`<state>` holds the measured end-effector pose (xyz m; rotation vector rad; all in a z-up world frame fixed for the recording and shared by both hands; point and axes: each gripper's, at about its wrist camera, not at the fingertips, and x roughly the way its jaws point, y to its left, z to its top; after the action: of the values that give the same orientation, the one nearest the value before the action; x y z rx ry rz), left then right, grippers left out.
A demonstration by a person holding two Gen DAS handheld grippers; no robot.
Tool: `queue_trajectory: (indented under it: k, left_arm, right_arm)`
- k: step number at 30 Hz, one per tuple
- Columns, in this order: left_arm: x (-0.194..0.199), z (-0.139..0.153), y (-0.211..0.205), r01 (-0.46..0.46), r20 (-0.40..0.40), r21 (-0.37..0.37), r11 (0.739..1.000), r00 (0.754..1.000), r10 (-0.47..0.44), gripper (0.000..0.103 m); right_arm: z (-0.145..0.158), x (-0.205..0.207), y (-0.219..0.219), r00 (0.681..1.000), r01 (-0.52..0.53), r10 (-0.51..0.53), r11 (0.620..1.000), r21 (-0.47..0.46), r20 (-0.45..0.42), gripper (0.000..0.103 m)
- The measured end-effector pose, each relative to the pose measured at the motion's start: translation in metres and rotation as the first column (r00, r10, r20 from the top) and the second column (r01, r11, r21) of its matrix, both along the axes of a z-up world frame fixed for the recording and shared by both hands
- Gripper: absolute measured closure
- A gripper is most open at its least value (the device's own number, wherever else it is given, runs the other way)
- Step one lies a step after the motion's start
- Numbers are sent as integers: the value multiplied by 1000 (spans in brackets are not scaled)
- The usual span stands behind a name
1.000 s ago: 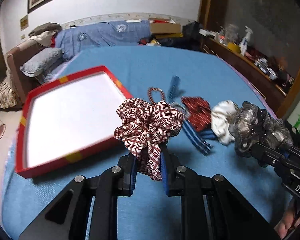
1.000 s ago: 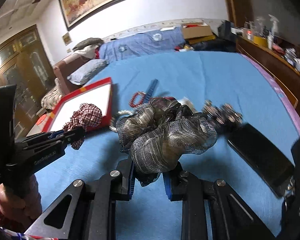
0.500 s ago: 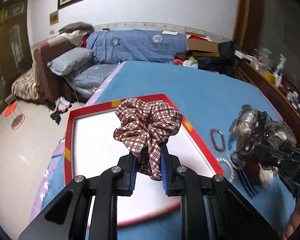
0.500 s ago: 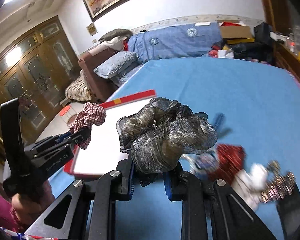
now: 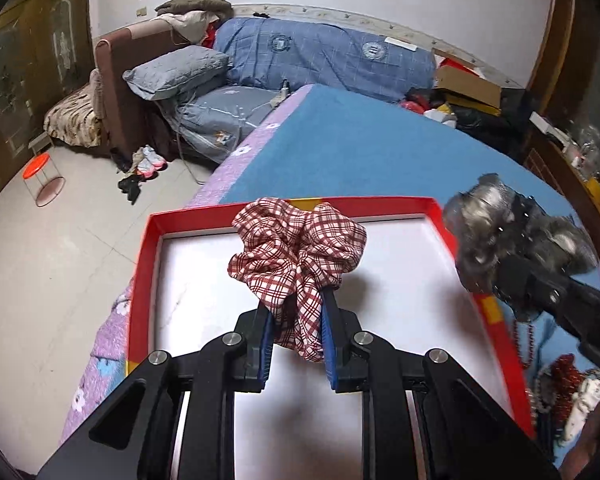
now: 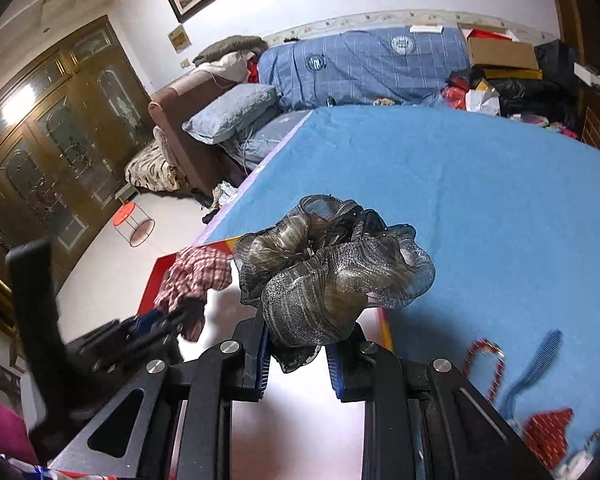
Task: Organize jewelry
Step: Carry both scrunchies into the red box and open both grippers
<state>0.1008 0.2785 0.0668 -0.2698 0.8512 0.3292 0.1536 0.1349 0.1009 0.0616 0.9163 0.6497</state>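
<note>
Left gripper (image 5: pixel 296 340) clamps plaid scrunchie (image 5: pixel 298 248) above red tray (image 5: pixel 142 280); right gripper (image 6: pixel 296 354) clamps grey scrunchie (image 6: pixel 332 268), hiding tray's right rim; pile beside tray blurred.

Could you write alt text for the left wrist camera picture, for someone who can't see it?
Black tongs grip a red-and-white checked scrunchie above a red-rimmed tray with a white floor, lying on a blue bedspread. At right, a second pair of tongs holds a shiny grey scrunchie over the tray's edge.
</note>
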Motion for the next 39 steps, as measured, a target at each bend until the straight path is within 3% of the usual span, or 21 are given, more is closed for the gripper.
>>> queue_trajectory:
  k: [13, 16, 19, 22, 23, 25, 39]
  left_arm:
    - [8, -19, 26, -40, -32, -72, 997, 999, 38, 83]
    - [6, -17, 25, -39, -30, -68, 997, 999, 37, 80]
    - [6, -17, 23, -38, -31, -73, 997, 999, 36, 68]
    - [4, -15, 24, -44, -22, -70, 997, 999, 43, 55]
    - [4, -14, 24, -50, -19, -71, 996, 999, 48, 49]
    - [2, -13, 26, -55, -12, -76, 996, 998, 55, 49]
    - [-13, 6, 20, -49, 96, -86, 995, 994, 57, 44]
  right_arm:
    - [-41, 39, 50, 998, -10, 7, 998, -56, -56, 77]
    - [-47, 45, 52, 997, -8, 4, 998, -59, -72, 75]
    - [-51, 47, 49, 996, -7, 3, 999, -52, -87, 74]
    - [-49, 47, 44, 996, 1, -5, 999, -43, -85, 66]
    - [-48, 48, 43, 996, 3, -6, 999, -38, -89, 57]
    - [-47, 46, 40, 995, 1, -2, 1000, -19, -97, 48]
    - [-25, 16, 10, 995, -3, 8, 998, 55, -96, 45]
